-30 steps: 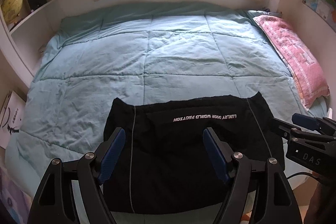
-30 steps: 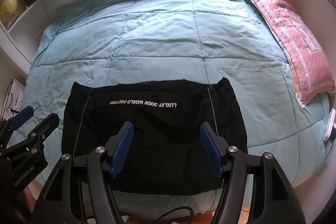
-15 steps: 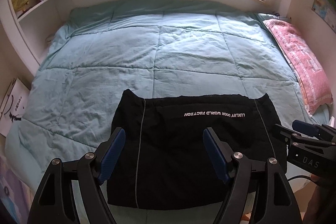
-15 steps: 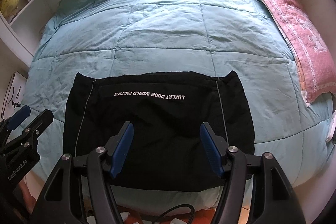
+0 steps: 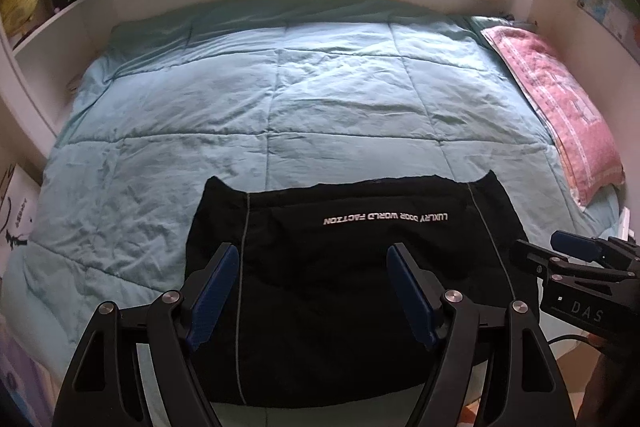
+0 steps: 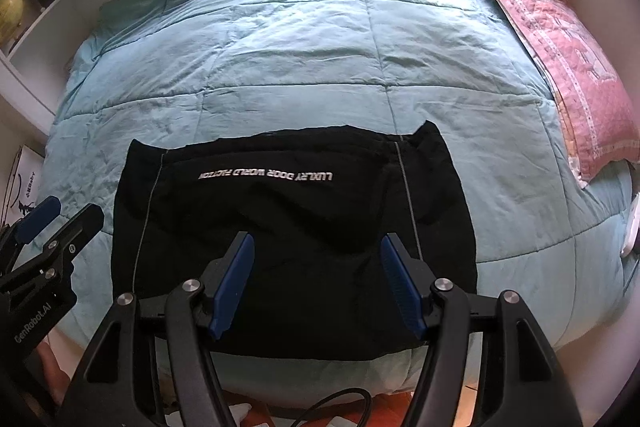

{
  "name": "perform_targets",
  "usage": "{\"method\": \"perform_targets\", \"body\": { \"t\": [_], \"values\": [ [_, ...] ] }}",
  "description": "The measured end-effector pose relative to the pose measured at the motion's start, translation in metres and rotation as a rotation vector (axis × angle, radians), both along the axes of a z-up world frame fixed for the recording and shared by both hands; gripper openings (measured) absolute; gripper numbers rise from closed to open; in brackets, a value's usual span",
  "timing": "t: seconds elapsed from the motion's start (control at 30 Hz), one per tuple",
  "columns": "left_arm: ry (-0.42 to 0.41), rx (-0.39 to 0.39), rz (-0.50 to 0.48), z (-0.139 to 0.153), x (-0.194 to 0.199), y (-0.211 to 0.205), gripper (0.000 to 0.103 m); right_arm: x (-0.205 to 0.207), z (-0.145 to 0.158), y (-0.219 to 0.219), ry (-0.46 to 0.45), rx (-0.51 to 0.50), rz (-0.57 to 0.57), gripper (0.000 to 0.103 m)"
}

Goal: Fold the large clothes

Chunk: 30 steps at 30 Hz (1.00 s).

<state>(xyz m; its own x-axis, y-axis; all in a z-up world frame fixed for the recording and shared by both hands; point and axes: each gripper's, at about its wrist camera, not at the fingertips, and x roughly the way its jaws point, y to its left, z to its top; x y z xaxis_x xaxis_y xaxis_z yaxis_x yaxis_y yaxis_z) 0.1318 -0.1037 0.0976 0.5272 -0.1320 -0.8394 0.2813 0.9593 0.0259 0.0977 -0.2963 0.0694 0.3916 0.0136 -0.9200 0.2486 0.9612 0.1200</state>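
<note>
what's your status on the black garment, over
Left tongs open, empty, above garment. Right tongs the same. Black garment folded flat at the quilt's near edge. Nothing in the way.

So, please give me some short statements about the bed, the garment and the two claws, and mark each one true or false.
1. The black garment with white lettering lies flat on the teal quilted duvet. True.
2. The left claw is clamped on the garment. False: it is open, holding nothing.
3. The pink patterned pillow lies on top of the garment. False: it lies apart, at the bed's right edge.
4. The right claw is open. True.
</note>
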Motion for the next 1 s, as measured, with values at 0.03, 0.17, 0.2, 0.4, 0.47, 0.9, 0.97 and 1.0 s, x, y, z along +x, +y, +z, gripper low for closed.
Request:
{"method": "perform_targets", "body": {
  "t": [0.03, 0.17, 0.2, 0.4, 0.47, 0.9, 0.97, 1.0],
  "values": [
    [0.001, -0.001, -0.008, -0.001, 0.000, -0.003, 0.078, 0.000, -0.001, -0.002, 0.005, 0.001, -0.006, 0.068],
    [0.004, 0.006, -0.025, -0.002, 0.001, -0.008, 0.078, -0.002, -0.005, -0.007, 0.017, 0.009, -0.022, 0.068],
    [0.004, 0.010, -0.026, -0.003, 0.001, -0.008, 0.078, -0.002, -0.005, -0.007, 0.018, 0.009, -0.023, 0.068],
    [0.012, 0.014, -0.023, -0.004, 0.002, -0.007, 0.078, -0.001, -0.006, -0.007, 0.021, 0.009, -0.012, 0.068],
    [0.028, 0.016, -0.019, -0.005, 0.005, -0.005, 0.078, -0.001, -0.007, -0.006, 0.025, 0.010, -0.006, 0.068],
    [0.045, -0.008, -0.011, -0.008, 0.007, -0.003, 0.078, 0.002, -0.012, -0.006, 0.048, 0.026, -0.009, 0.068],
    [0.035, -0.020, -0.015, -0.006, 0.007, -0.001, 0.078, 0.002, -0.012, -0.005, 0.049, 0.025, -0.006, 0.068],
    [0.014, -0.019, -0.008, -0.004, 0.006, 0.001, 0.078, 0.003, -0.013, -0.005, 0.049, 0.023, -0.003, 0.068]
  ]
}}
